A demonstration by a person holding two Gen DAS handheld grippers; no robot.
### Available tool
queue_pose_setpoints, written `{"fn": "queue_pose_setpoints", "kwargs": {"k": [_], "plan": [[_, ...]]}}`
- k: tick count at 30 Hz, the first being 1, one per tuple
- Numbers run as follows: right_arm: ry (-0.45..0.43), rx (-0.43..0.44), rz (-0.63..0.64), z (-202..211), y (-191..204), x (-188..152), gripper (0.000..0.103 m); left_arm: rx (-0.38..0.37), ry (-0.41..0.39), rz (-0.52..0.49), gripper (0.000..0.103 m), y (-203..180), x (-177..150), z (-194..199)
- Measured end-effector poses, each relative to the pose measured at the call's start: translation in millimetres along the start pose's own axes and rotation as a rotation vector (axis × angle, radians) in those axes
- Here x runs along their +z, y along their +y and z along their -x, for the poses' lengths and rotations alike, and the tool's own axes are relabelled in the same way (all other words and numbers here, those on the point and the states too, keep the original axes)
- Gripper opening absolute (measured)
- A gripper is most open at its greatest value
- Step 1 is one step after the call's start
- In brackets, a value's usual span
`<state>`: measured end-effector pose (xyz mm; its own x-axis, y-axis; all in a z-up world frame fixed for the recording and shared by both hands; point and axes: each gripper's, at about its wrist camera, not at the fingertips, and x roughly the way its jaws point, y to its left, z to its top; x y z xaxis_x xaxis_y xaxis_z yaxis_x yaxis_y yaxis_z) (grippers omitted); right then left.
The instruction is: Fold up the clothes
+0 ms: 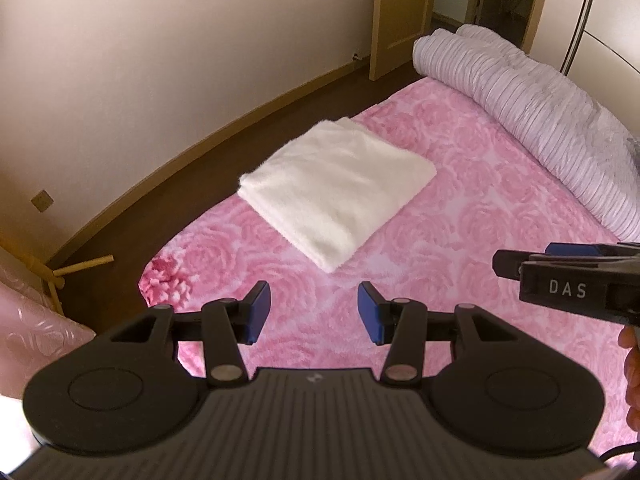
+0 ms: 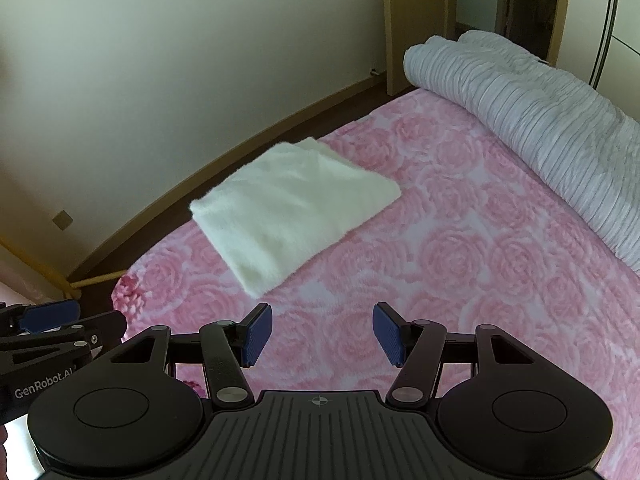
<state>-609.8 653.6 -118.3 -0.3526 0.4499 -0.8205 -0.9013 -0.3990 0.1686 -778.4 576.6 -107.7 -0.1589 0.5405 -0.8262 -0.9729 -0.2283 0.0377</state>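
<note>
A white fluffy garment (image 1: 336, 188) lies folded into a flat rectangle on the pink rose-patterned bed (image 1: 460, 264), close to the bed's left edge. It also shows in the right wrist view (image 2: 292, 212). My left gripper (image 1: 312, 314) is open and empty, held above the bed a little short of the garment's near corner. My right gripper (image 2: 322, 334) is open and empty, also short of the garment. The right gripper shows from the side at the right edge of the left wrist view (image 1: 560, 280). The left gripper shows at the left edge of the right wrist view (image 2: 60, 332).
A rolled, ribbed pale quilt (image 1: 532, 120) lies along the far right side of the bed (image 2: 500, 240), also in the right wrist view (image 2: 540, 128). A dark floor strip (image 1: 160, 196) and a wall run along the left. A wooden door (image 1: 400, 12) stands behind.
</note>
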Motion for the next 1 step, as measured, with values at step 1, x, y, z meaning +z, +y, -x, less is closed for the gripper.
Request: {"fn": "queue_pose_setpoints", "kwargs": {"k": [1], "plan": [[-0.005, 0.001, -0.001, 2.5, 0.1, -0.9, 0.060, 0.004, -0.008, -0.003, 0.044, -0.3, -0.8, 2.2]]}}
